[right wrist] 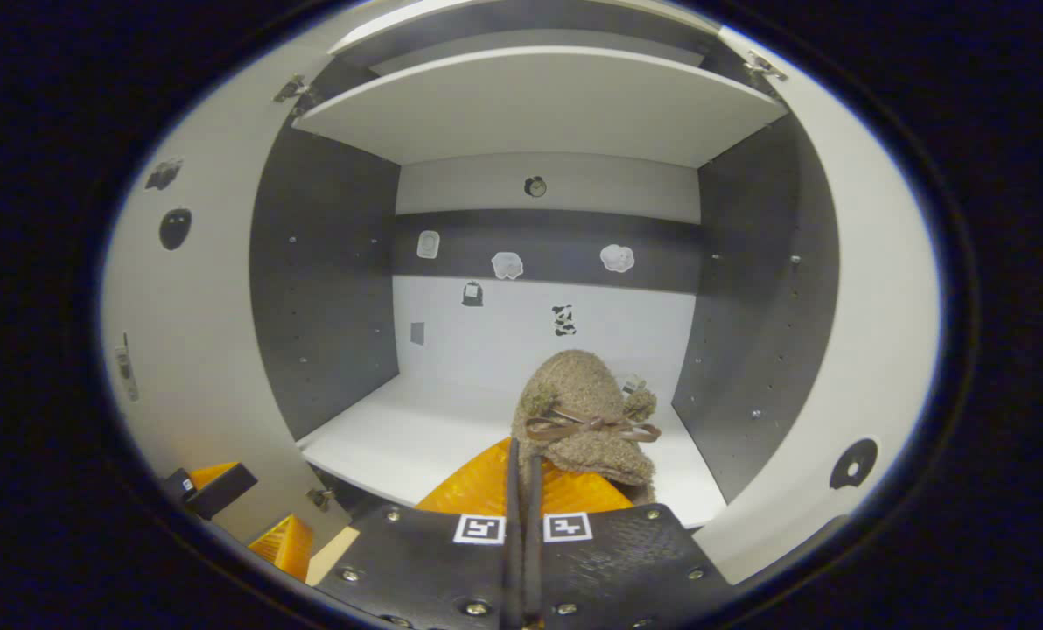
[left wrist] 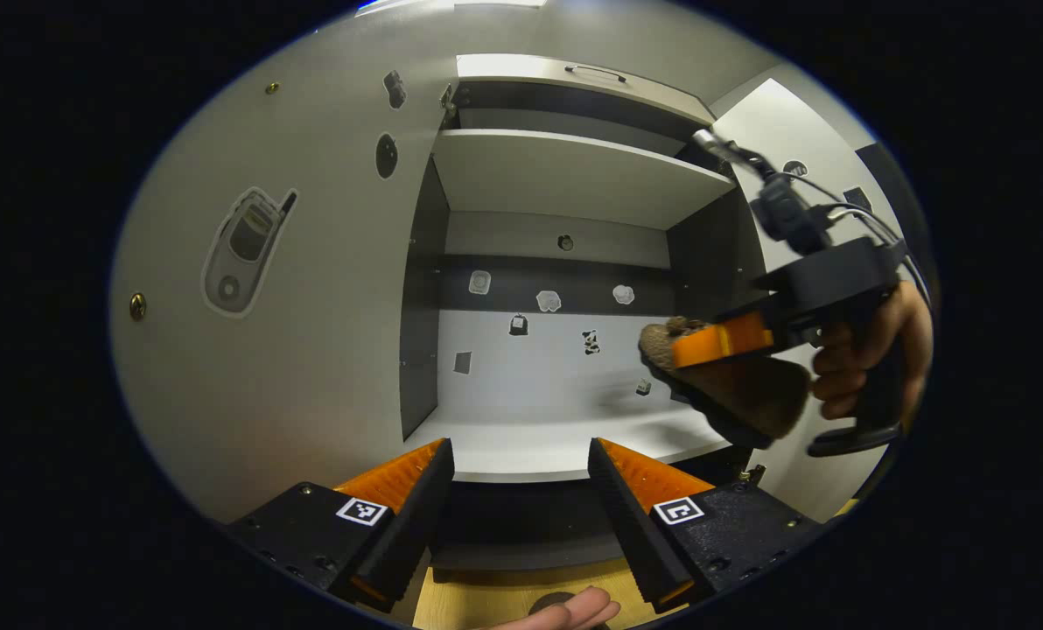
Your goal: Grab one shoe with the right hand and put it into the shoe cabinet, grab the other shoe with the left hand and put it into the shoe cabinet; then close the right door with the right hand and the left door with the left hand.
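A brown fuzzy shoe [right wrist: 584, 411] with a small bow is pinched at its rear edge by my right gripper [right wrist: 521, 468], which is shut on it. In the left gripper view the same shoe [left wrist: 740, 398] hangs toe-first at the right side of the open shoe cabinet, just above the front of the white lower shelf [left wrist: 521, 451]. A hand holds the right gripper [left wrist: 701, 346] there. My left gripper [left wrist: 521, 503] stands open in front of the cabinet with nothing between its fingers. It appears again, low on the left, as the left gripper [right wrist: 250, 516].
Both cabinet doors stand wide open: the left door [left wrist: 311, 350] with stickers and the right door [right wrist: 867, 350]. An upper shelf [right wrist: 539, 105] roofs the compartment. Small stickers dot the back wall [right wrist: 521, 341]. A hand [left wrist: 565, 612] shows over the wooden floor [left wrist: 486, 599] below.
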A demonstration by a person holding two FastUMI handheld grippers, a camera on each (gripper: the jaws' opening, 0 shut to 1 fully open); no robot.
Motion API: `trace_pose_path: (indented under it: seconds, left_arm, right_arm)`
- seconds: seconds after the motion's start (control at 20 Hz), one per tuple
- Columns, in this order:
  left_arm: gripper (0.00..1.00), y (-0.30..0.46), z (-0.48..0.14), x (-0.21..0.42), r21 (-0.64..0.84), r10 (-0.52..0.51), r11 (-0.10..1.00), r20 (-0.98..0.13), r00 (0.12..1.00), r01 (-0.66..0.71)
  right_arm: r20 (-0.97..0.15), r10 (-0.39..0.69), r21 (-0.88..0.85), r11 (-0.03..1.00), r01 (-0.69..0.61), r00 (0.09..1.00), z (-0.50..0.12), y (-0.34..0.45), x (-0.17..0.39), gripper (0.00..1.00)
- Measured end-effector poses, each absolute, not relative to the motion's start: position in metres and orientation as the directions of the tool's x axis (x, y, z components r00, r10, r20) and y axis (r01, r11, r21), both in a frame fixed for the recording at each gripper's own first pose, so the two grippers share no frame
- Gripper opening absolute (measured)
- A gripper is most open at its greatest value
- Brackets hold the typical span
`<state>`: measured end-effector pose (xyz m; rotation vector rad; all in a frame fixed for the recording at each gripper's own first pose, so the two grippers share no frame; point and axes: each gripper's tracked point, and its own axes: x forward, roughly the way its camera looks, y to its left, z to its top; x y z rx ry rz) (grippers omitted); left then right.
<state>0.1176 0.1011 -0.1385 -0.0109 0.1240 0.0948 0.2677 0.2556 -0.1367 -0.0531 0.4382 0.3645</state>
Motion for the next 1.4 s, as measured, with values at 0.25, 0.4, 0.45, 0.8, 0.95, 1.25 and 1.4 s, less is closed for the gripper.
trace_pose_path:
  seconds: [0.25, 0.4, 0.45, 0.8, 0.95, 1.25, 1.4]
  left_arm:
    - [0.94, 0.109, -0.137, 0.118, 0.007, 0.113, 0.994, -0.114, 0.987, -0.113]
    - [0.95, 0.110, -0.139, 0.120, 0.012, 0.109, 0.994, -0.122, 0.987, -0.108]
    - [0.95, 0.111, -0.141, 0.121, 0.009, 0.109, 0.994, -0.126, 0.986, -0.109]
    - [0.95, 0.118, -0.145, 0.125, 0.014, 0.132, 0.991, -0.138, 0.982, -0.132]
    - [0.95, 0.116, -0.146, 0.125, 0.012, 0.131, 0.991, -0.140, 0.981, -0.131]
    - [0.95, 0.118, -0.144, 0.122, 0.029, 0.145, 0.989, -0.139, 0.980, -0.142]
    - [0.95, 0.115, -0.140, 0.118, 0.031, 0.138, 0.990, -0.127, 0.982, -0.135]
  right_arm:
    - [-0.504, 0.227, -0.096, 0.944, -0.315, 0.833, -0.185, 0.253, 0.337, 0.02]
    - [-0.542, 0.170, -0.147, 0.945, -0.292, 0.823, -0.210, 0.240, 0.363, 0.02]
    - [-0.553, 0.161, -0.159, 0.943, -0.293, 0.817, -0.216, 0.237, 0.370, 0.02]
    - [-0.582, 0.161, -0.166, 0.936, -0.311, 0.797, -0.238, 0.241, 0.388, 0.03]
    - [-0.586, 0.153, -0.181, 0.932, -0.313, 0.796, -0.236, 0.236, 0.384, 0.12]
    - [-0.547, 0.183, -0.133, 0.944, -0.301, 0.817, -0.198, 0.224, 0.355, 0.67]
    - [-0.479, 0.178, -0.169, 0.942, -0.289, 0.860, -0.171, 0.212, 0.331, 0.95]
